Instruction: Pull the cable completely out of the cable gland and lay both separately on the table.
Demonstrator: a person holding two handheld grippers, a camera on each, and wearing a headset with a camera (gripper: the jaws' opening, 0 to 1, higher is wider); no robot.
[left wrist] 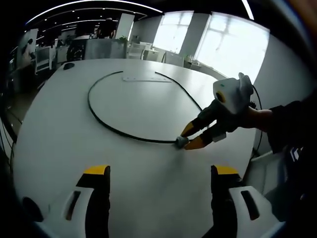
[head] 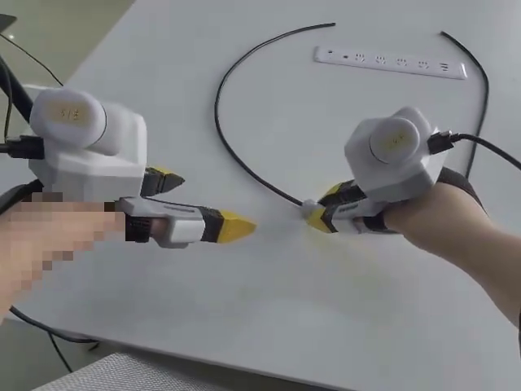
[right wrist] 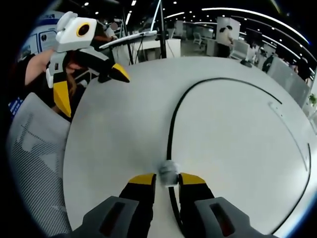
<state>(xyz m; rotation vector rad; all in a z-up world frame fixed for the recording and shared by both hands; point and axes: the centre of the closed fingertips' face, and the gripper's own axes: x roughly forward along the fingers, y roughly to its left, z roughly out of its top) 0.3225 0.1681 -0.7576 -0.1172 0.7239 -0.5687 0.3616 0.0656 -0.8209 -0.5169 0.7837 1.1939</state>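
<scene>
A long black cable (head: 232, 130) curves across the white table (head: 269, 293). Its near end runs into a small grey cable gland (head: 310, 209). My right gripper (head: 319, 213) is shut on the cable gland; the right gripper view has the gland (right wrist: 168, 172) between the yellow fingertips, the cable (right wrist: 174, 119) leading away from it. My left gripper (head: 207, 205) stands open to the left of the gland, apart from it, nothing between its jaws. In the left gripper view the open left gripper (left wrist: 157, 171) faces the gland (left wrist: 181, 142) and the cable (left wrist: 99, 116).
A white power strip (head: 391, 62) lies at the far side of the table, with another black cord (head: 480, 81) curving down on the right. A mesh chair (right wrist: 34, 158) stands at the table's near edge.
</scene>
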